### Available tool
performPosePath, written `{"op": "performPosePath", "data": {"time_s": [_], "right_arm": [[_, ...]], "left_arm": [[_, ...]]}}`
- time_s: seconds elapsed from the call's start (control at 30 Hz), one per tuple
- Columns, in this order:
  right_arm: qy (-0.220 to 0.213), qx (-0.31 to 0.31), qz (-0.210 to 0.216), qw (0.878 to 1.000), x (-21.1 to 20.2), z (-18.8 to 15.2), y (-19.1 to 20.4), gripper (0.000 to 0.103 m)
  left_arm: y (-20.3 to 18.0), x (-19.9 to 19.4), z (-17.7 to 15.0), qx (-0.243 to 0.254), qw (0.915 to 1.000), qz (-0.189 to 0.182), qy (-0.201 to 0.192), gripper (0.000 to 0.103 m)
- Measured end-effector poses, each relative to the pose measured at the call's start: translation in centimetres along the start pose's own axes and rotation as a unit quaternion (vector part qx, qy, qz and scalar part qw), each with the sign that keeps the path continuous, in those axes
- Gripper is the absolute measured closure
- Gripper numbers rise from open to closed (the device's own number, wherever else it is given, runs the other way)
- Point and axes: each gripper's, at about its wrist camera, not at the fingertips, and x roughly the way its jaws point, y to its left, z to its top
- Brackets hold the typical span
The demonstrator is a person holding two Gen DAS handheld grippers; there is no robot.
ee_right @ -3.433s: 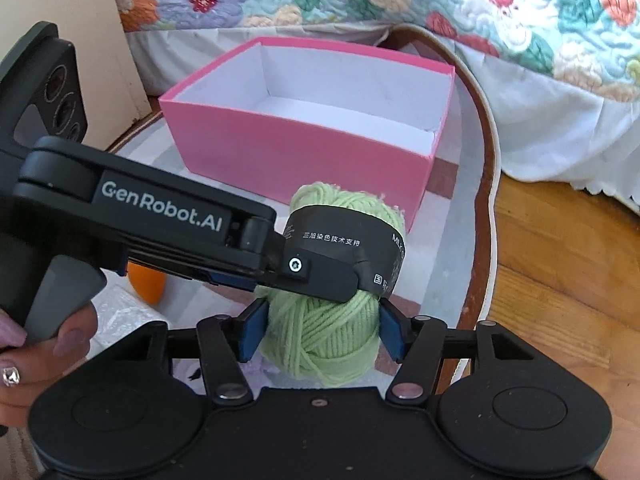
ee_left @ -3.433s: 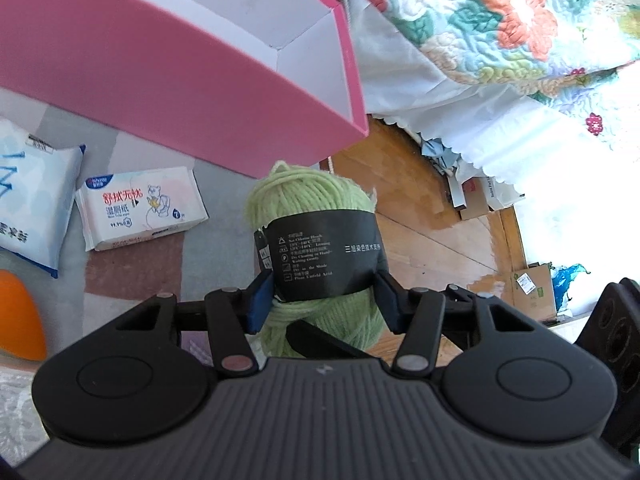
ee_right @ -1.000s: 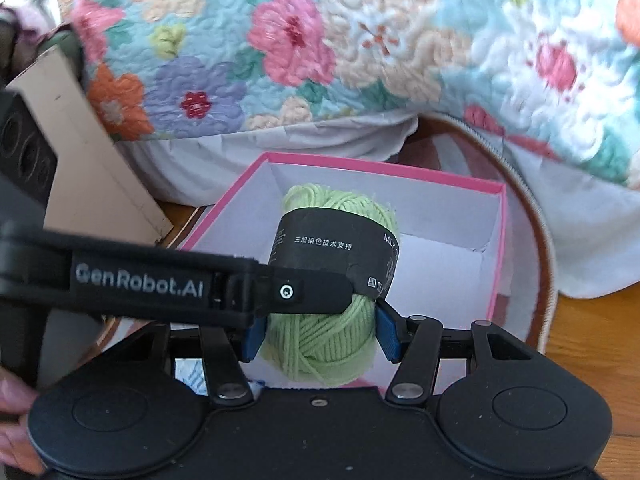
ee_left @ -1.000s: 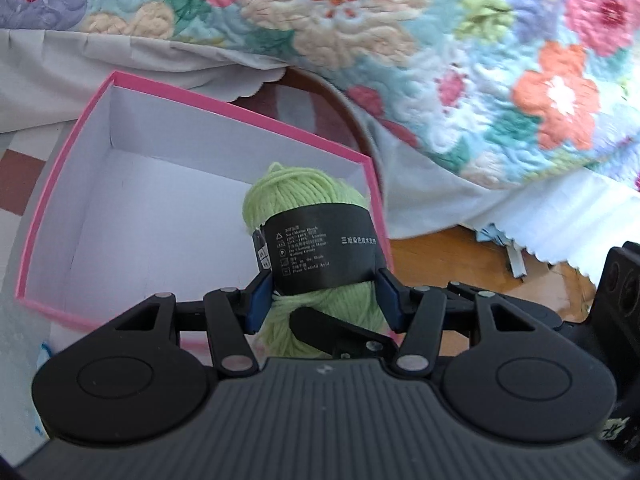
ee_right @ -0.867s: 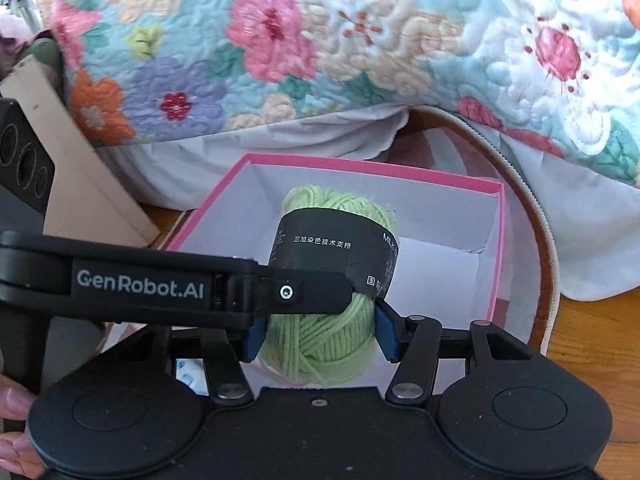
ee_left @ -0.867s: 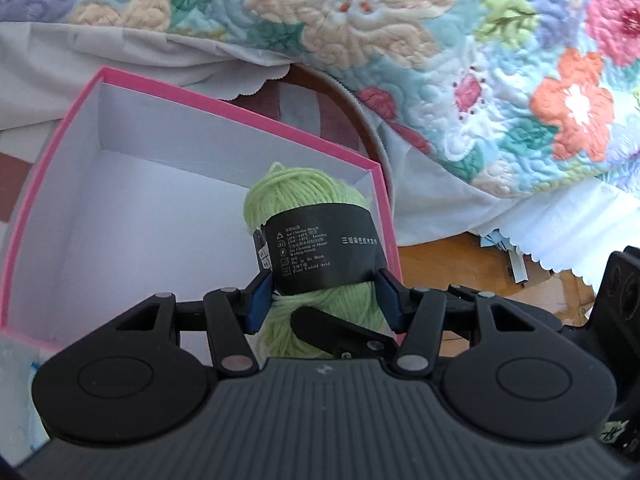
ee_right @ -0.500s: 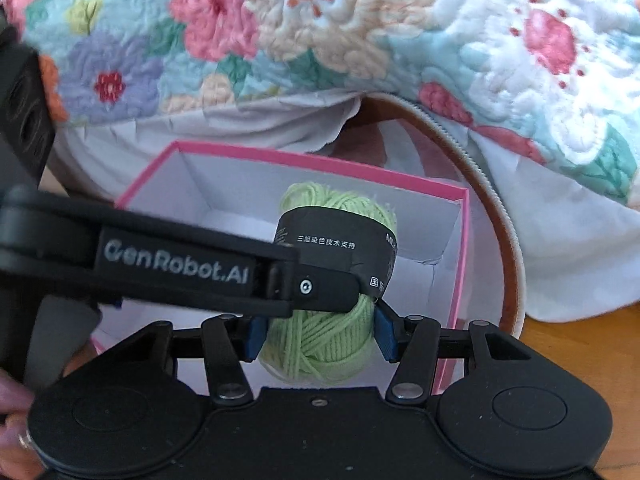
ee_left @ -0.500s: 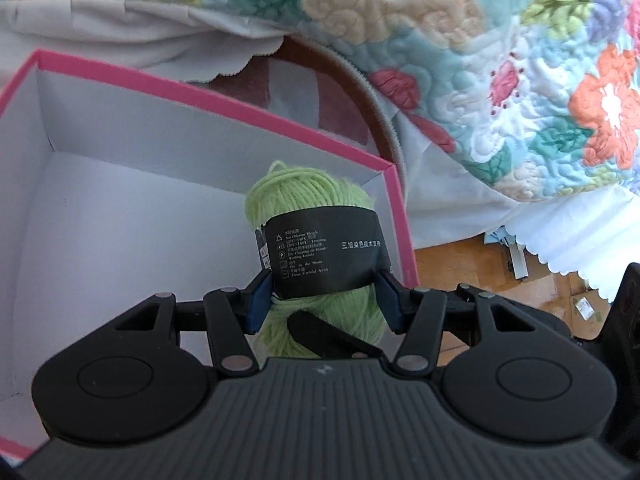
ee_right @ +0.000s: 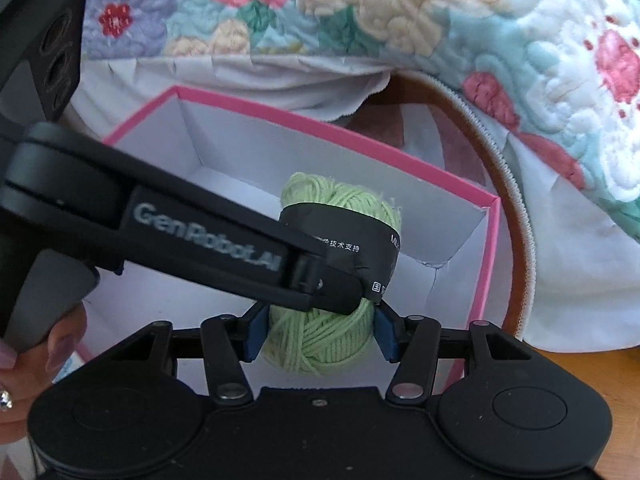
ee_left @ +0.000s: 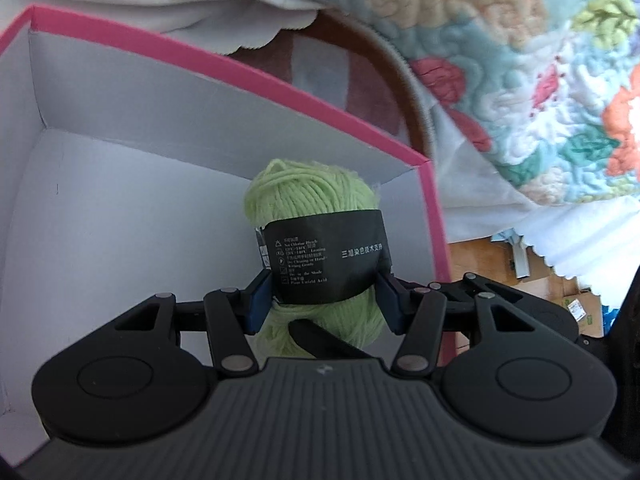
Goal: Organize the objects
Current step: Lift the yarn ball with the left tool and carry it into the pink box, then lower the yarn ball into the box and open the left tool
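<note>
A light green yarn ball (ee_left: 308, 196) with a black paper band hangs over the white inside of the pink box (ee_left: 240, 74), near its right corner. My left gripper (ee_left: 322, 300) is shut on the ball at the band, its blue pads pressing both sides. My right gripper (ee_right: 320, 328) is shut on the same yarn ball (ee_right: 348, 204) from another side. In the right wrist view the left gripper's finger (ee_right: 224, 248) crosses in front of the ball, over the pink box (ee_right: 360, 136). Whether the ball touches the box floor is hidden.
A floral quilt (ee_left: 520, 60) and a white bed skirt (ee_right: 248, 76) hang just behind the box. A brown-edged round rug (ee_right: 516, 216) lies under it, and wooden floor (ee_left: 480, 260) shows to the right. A person's hand (ee_right: 60, 352) holds the left gripper's handle.
Both grippers have sunk and moved forward with the yarn ball still gripped. The box has grown larger in both views, and the ball now hangs inside its walls near the right corner.
</note>
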Motion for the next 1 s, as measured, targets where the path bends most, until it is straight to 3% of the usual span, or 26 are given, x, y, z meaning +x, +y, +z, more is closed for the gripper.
{"op": "performPosePath", "data": {"time_s": [0.23, 0.37, 0.43, 0.53, 0.93, 1.0], "right_arm": [[0.017, -0.028, 0.008, 0.999, 0.6, -0.2, 0.4, 0.041], [-0.004, -0.026, 0.022, 0.999, -0.7, -0.5, -0.3, 0.042], [-0.005, -0.032, 0.029, 0.999, -1.0, -0.7, -0.5, 0.062], [-0.006, -0.038, 0.035, 0.999, -1.0, -1.3, -0.4, 0.070], [-0.018, -0.064, -0.057, 0.996, -0.8, -2.0, -0.7, 0.073], [-0.024, -0.071, -0.073, 0.995, -0.9, -2.2, -0.4, 0.073]], "left_arm": [[0.7, 1.1, -0.1, 0.010, 0.9995, 0.027, 0.017, 0.052], [0.7, 1.4, -0.2, 0.018, 0.9991, 0.035, 0.018, 0.052], [0.3, 1.5, -0.2, 0.025, 0.9987, 0.040, 0.016, 0.053], [-0.1, 2.0, -0.3, 0.026, 0.9989, 0.035, 0.016, 0.054], [-1.1, 4.7, 0.7, 0.002, 0.9993, -0.006, 0.036, 0.056], [-1.4, 4.6, 0.6, 0.009, 0.9994, 0.002, 0.033, 0.057]]}}
